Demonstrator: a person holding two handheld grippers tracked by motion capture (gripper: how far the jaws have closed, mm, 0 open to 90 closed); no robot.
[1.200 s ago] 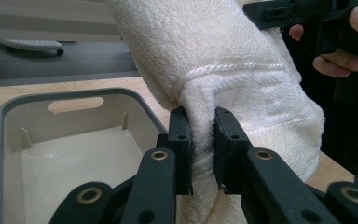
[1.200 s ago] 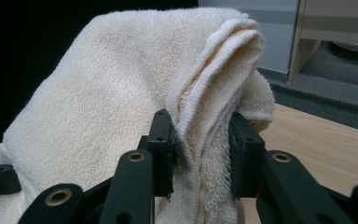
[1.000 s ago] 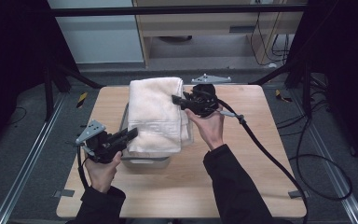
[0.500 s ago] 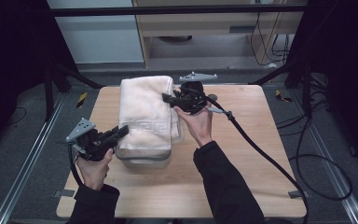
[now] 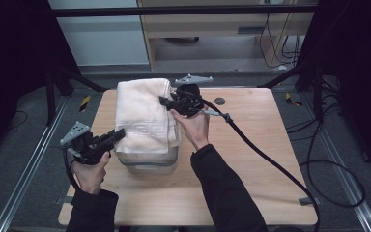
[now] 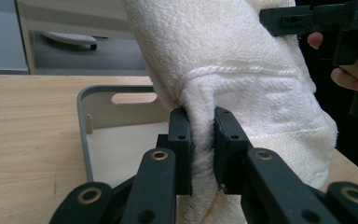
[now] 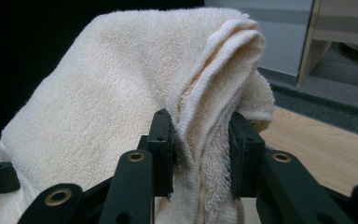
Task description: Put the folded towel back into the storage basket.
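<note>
**Folded towel carried over the grey bin, both ends gripped**

I hold the folded cream towel (image 5: 142, 116) with both tools. The left gripper (image 6: 204, 140) has its fingers (image 6: 182, 140) closed on a thick fold at the near end of the towel; in the left gripper view the cloth bulges between the two pads. The right gripper (image 7: 200, 149) is closed on the layered edge at the far end, with several hems stacked between its fingers (image 7: 163, 140). In the high view the towel lies stretched along the grey bin (image 5: 147, 162), which stands on the wooden surface (image 5: 261, 159). The towel covers most of the bin's opening, and I cannot tell if it rests on the rim or hangs just above it.

I judge that the step in hand is to lower the towel into the bin. To do this well, I would keep both grips firm until the cloth sits inside, bring both ends down together so the fold stays flat, and keep the towel centred between the bin walls. The danger is that one side catches on the rim and the layers slide open. I would release only when the towel carries no weight on the fingers.
</note>
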